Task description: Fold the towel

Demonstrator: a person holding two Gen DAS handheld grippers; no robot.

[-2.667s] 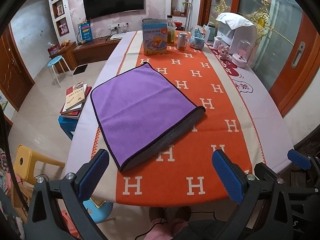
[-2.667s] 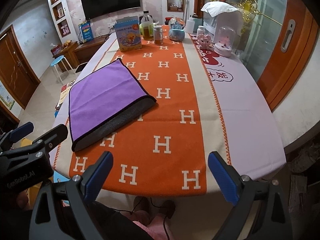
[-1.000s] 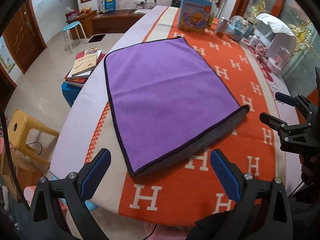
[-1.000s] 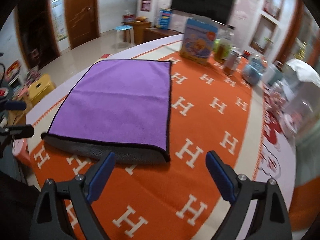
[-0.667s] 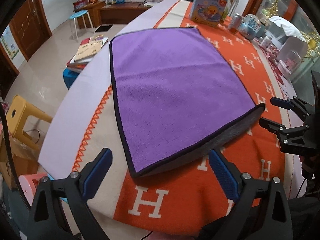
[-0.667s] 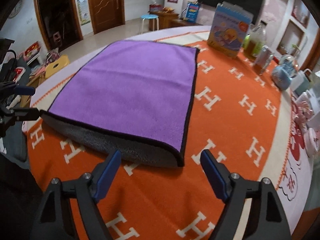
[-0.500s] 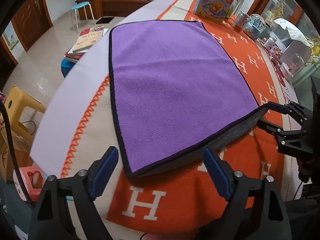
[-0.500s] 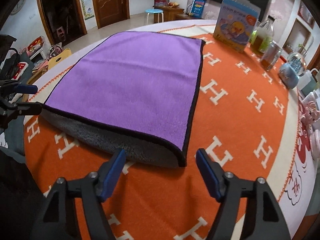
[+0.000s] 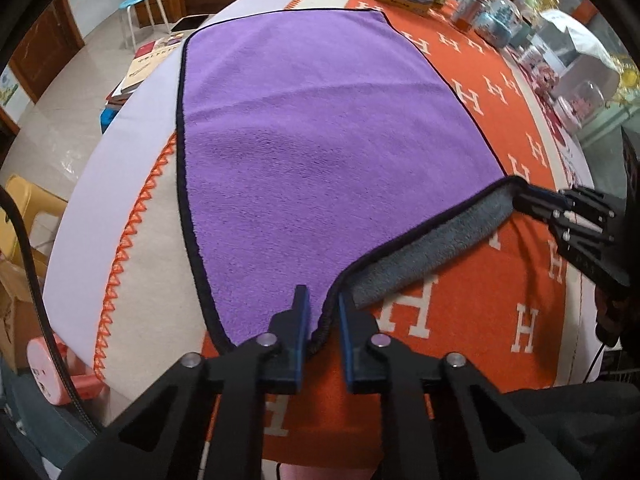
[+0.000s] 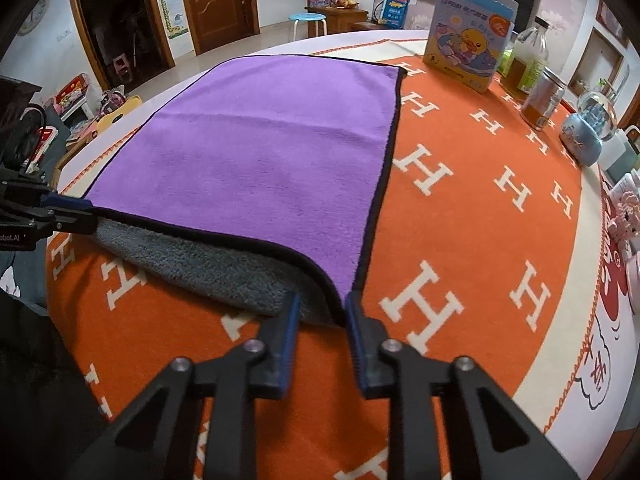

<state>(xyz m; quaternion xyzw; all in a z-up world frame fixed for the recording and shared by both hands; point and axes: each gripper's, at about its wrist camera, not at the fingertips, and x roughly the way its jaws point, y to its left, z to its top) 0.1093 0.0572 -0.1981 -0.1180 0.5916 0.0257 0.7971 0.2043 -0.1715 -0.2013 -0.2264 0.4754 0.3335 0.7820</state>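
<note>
Purple towel (image 9: 320, 152): microfibre, purple on top, grey on the underside, black piping round the edge; lies spread on the surface, on its left half, reaching from near the front edge toward the far end.
Towel, near edge: lifted off the cloth so the grey underside (image 10: 208, 264) shows as a band between the two gripped corners; the rest lies flat.
Left gripper (image 9: 323, 312): blue-padded fingers closed onto the towel's near left corner, black piping pinched between them. In the right wrist view it (image 10: 86, 210) sits at the left end of the raised edge, clamped on the cloth.
Right gripper (image 10: 320, 314): fingers brought in on the near right corner, purple face and grey underside both caught between the pads. In the left wrist view it (image 9: 524, 200) meets the towel at the right end of the raised edge.
Surface (image 10: 500, 280): covered by an orange cloth with white H letters, cream border and a zigzag orange stitch line (image 9: 128, 248) along the left side.
Far end of surface: picture box with a yellow duck (image 10: 470, 36), a bottle of yellowish liquid (image 10: 528, 60), a metal-lidded jar (image 10: 546, 98), a blue snow globe (image 10: 588, 128); all well apart from the towel.
Floor beyond left edge: blue-topped stool (image 9: 142, 12), stack of books (image 9: 148, 64), yellow stool (image 9: 24, 204).
</note>
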